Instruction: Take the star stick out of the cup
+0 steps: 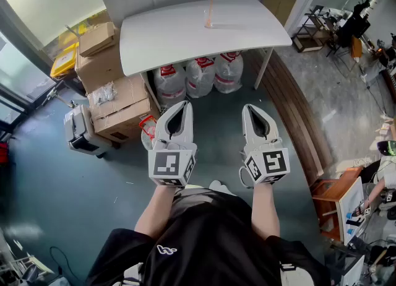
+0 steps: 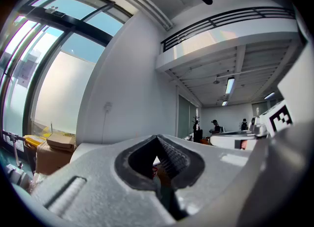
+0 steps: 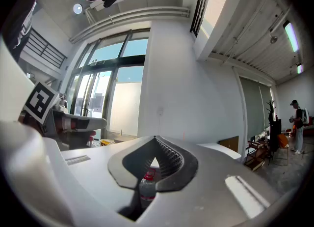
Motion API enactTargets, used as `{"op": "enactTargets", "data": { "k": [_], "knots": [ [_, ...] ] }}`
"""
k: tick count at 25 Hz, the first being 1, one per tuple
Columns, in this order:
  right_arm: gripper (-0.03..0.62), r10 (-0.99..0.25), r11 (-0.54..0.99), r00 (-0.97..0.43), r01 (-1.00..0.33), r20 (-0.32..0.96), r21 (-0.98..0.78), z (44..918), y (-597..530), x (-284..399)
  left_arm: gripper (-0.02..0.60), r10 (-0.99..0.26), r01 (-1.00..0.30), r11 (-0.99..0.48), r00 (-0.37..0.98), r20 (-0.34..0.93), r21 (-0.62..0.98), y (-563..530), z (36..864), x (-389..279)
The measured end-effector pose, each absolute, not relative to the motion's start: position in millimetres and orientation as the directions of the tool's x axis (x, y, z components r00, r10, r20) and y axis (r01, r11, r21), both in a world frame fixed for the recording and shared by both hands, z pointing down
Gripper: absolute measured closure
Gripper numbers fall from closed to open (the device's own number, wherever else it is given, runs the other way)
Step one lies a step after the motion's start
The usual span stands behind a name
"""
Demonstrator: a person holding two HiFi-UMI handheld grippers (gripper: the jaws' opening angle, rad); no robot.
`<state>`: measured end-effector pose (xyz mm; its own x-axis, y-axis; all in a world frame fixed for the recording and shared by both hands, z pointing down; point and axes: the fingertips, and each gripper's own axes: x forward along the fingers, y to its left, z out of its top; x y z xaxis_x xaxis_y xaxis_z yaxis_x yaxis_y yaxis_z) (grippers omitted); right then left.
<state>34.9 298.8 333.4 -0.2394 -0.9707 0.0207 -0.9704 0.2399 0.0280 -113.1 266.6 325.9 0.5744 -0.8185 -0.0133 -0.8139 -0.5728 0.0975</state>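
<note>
A clear cup [image 1: 208, 22] stands near the far edge of the white table [image 1: 167, 37], with a thin orange stick [image 1: 210, 5] upright in it. Its star end is too small to make out. Both grippers hang well short of the table, over the floor in front of the person. My left gripper [image 1: 183, 105] is shut and empty; in the left gripper view its tips [image 2: 157, 137] meet. My right gripper [image 1: 251, 108] is shut and empty too, its tips [image 3: 155, 138] together. In the right gripper view the stick [image 3: 184, 134] is a faint line above the table.
Bags of water bottles [image 1: 200, 74] sit under the table. Cardboard boxes [image 1: 111, 93], a yellow bin [image 1: 64, 60] and a grey case [image 1: 80, 131] crowd the left. A wooden strip [image 1: 291, 114] runs along the floor at the right, with an orange stool [image 1: 331, 195] beyond it.
</note>
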Motion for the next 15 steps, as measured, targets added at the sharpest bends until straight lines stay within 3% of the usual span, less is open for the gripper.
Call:
{"op": "enactTargets", "data": {
  "k": [15],
  "knots": [
    [0.588, -0.968, 0.25, -0.249, -0.968, 0.015, 0.004, 335.5, 297.6, 46.7, 0.577, -0.839, -0.833, -0.543, 0.544, -0.015, 0.106, 266.2, 329.1, -111.6]
  ]
}}
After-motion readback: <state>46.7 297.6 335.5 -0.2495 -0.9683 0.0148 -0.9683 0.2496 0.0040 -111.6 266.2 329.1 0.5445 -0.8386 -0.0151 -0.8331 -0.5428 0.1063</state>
